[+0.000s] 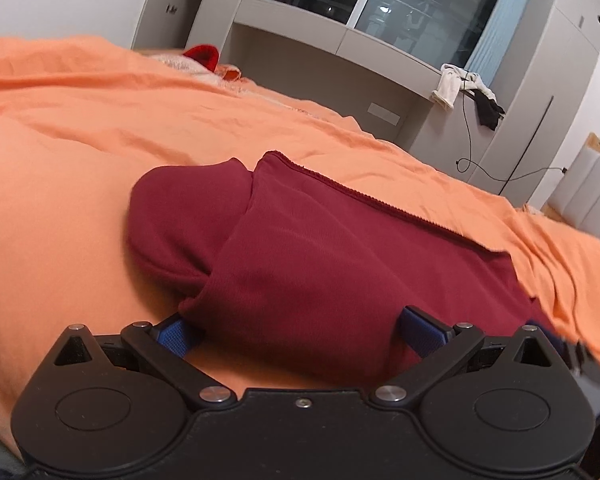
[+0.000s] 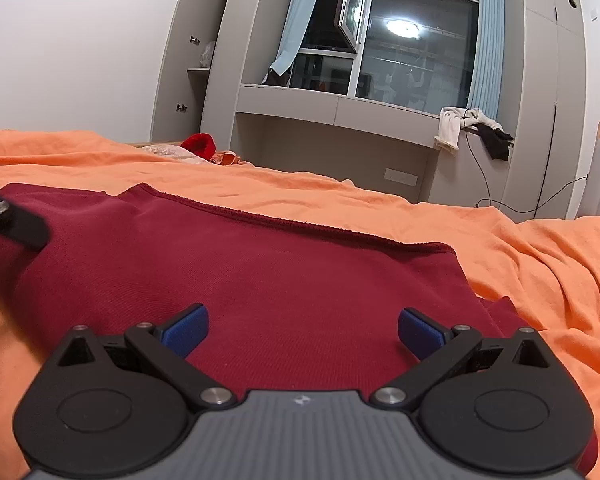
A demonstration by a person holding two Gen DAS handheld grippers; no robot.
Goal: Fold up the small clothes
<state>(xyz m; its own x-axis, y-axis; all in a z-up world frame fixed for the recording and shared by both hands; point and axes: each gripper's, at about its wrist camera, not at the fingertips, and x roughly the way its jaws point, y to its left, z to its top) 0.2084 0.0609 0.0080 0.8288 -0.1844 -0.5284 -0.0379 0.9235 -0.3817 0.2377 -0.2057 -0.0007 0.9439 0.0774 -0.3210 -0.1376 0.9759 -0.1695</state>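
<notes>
A dark red garment [image 1: 320,248] lies on the orange bed sheet [image 1: 60,160], with a sleeve folded across it at the left. My left gripper [image 1: 300,332] is open, its blue pads on either side of the garment's near edge. In the right wrist view the same garment [image 2: 260,264] lies flat, its ribbed hem along the far edge. My right gripper [image 2: 302,330] is open just above the garment's near part and holds nothing. A blurred black part of the left gripper [image 2: 16,224] shows at the left edge.
A red item [image 2: 198,145] and pale cloth lie at the bed's far side. Grey cabinets and a window ledge [image 2: 340,108] stand beyond, with white and black clothes [image 2: 472,128] draped on it and a cable hanging down. The sheet is wrinkled at the right [image 2: 560,264].
</notes>
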